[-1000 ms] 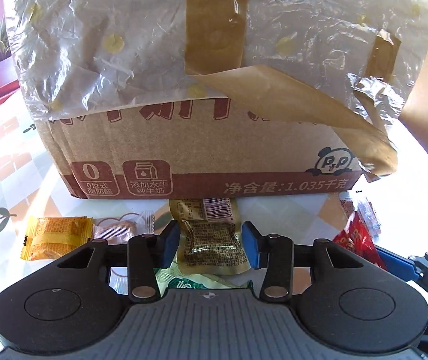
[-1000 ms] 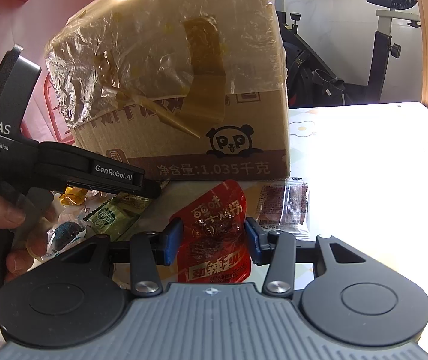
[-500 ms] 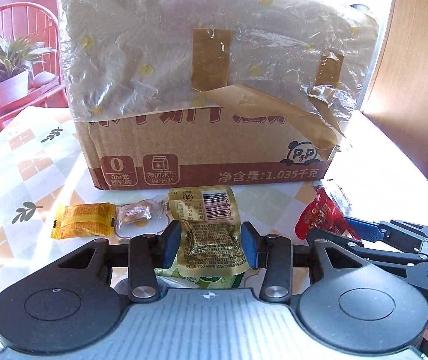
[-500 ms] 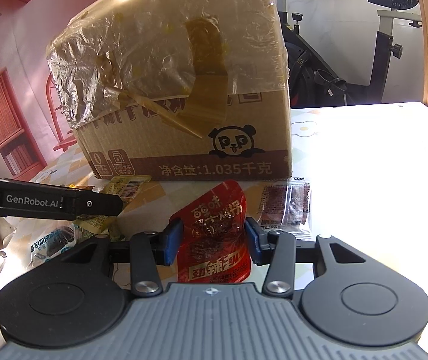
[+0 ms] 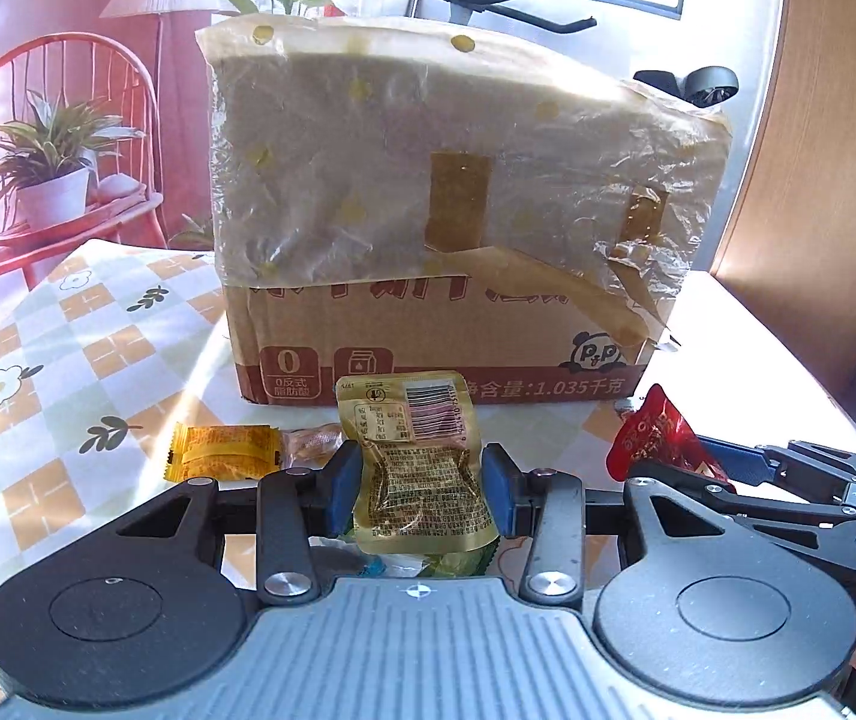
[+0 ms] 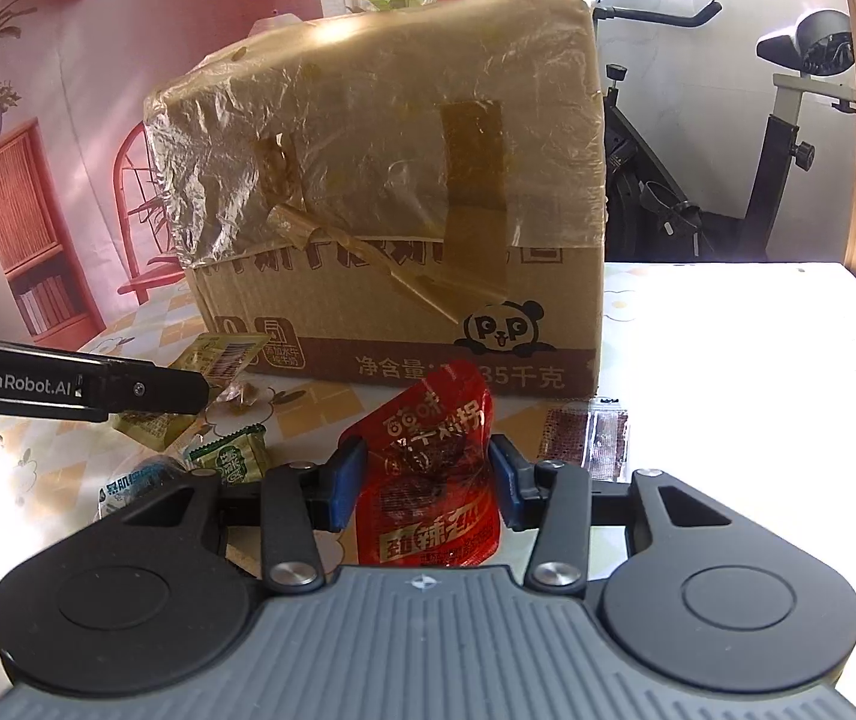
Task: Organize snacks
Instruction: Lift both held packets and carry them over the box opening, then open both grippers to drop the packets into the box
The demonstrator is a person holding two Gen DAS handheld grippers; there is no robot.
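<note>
My left gripper (image 5: 422, 483) is shut on an olive-yellow snack pouch (image 5: 416, 468) and holds it above the table, in front of a tall cardboard box (image 5: 451, 252) wrapped in plastic film. My right gripper (image 6: 425, 480) is shut on a red snack pouch (image 6: 428, 480), also lifted in front of the same box (image 6: 404, 210). The red pouch (image 5: 652, 438) and the right gripper show at the right of the left wrist view. The left gripper's arm (image 6: 80, 387) shows at the left of the right wrist view.
An orange packet (image 5: 224, 450) and a small clear-wrapped snack (image 5: 311, 441) lie on the checked tablecloth (image 5: 68, 360). Green packets (image 6: 230, 456) and a dark clear-wrapped snack (image 6: 586, 438) lie near the box. A red chair with a plant (image 5: 50, 180) and an exercise bike (image 6: 727, 180) stand behind.
Both grippers have risen and drawn back from the box with their pouches held. The box top now shows in the left wrist view, and more of the room behind.
</note>
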